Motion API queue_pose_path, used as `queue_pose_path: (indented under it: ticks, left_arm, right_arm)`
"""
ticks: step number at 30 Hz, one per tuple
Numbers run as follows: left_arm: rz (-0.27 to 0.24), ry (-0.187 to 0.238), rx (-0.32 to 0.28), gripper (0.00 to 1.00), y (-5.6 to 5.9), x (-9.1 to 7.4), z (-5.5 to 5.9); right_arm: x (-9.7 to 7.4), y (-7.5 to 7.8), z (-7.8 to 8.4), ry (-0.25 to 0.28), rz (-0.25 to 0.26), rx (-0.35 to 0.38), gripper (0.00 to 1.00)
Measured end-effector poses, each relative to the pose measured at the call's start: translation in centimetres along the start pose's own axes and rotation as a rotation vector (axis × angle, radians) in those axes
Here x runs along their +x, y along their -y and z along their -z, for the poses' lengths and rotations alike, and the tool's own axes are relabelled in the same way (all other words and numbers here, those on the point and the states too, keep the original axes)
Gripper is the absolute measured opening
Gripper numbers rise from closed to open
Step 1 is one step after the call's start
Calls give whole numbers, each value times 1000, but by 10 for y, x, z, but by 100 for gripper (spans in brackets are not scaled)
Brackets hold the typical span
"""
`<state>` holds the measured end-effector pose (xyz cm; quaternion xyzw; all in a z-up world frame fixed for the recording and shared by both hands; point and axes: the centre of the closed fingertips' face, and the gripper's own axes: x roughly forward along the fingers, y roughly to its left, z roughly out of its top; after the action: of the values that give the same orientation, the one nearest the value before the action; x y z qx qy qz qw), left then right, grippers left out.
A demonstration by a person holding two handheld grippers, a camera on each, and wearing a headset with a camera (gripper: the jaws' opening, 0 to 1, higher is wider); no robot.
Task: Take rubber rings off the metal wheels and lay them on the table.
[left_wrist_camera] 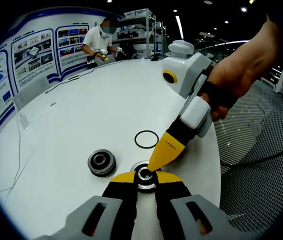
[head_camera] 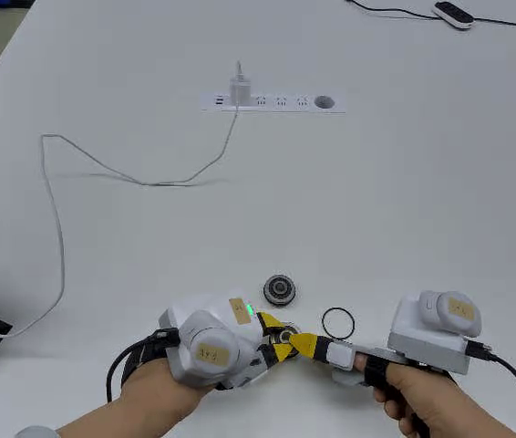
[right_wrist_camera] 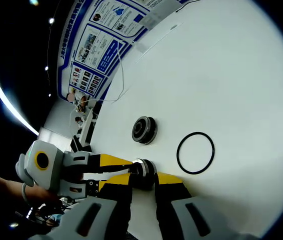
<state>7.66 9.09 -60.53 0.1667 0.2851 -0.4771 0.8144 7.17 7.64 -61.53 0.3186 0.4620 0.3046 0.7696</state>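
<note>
Black rubber, one loose ring of it, lies flat on the white desk just right of where the two tools meet. So one wheel looks stripped (perhaps the free wheel standing alone a little farther out, though I cannot tell). The work in hand is the held wheel, near the desk's front edge and directly between the hands.

The left gripper comes in from the left. Its yellow fingers are clamped on that wheel from both sides, holding it at or just above the desk surface. The right gripper comes in from the opposite side, so the two tools point at each other almost in one line, with the wheel at the junction. In the right gripper view its fingers sit tight against the wheel's flanks. Whether they have the rubber itself pinched, I cannot tell.

That opposed line is what the coming pull turns on. I judge that the left should brace the wheel. The right, the nearer of the two to the loose ring, should peel the rubber away towards its own side and lay it there. Both hands are low, with the forearms reaching in from the front edge.
</note>
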Motion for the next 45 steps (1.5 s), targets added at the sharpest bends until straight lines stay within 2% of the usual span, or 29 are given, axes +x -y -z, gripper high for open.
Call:
queue_pose_path:
  ticks: [4, 5, 11, 16, 26, 37, 45]
  left_arm:
    - [0, 1, 0, 13, 0, 0, 0]
    - [0, 2, 0, 13, 0, 1, 0]
    - [0, 0, 1, 13, 0, 1, 1]
    - [0, -1, 1, 13, 0, 0, 0]
    - [1, -4, 4, 13, 0, -1, -1]
    - [0, -4, 3, 13, 0, -1, -3]
    - [0, -4, 2, 13, 0, -1, -2]
  right_arm:
    - [-1, -2, 0, -3, -7, 2, 19]
    - [-2, -5, 1, -9, -24, 8, 17]
    - [-2, -5, 1, -10, -19, -1, 17]
    - [-2, -4, -1, -1, -30, 28, 17]
    - [-8, -6, -4, 0, -31, 1, 13]
    - [-6, -1, -4, -18, 8, -69, 5]
    - [-6, 0, -3, -17, 9, -66, 3]
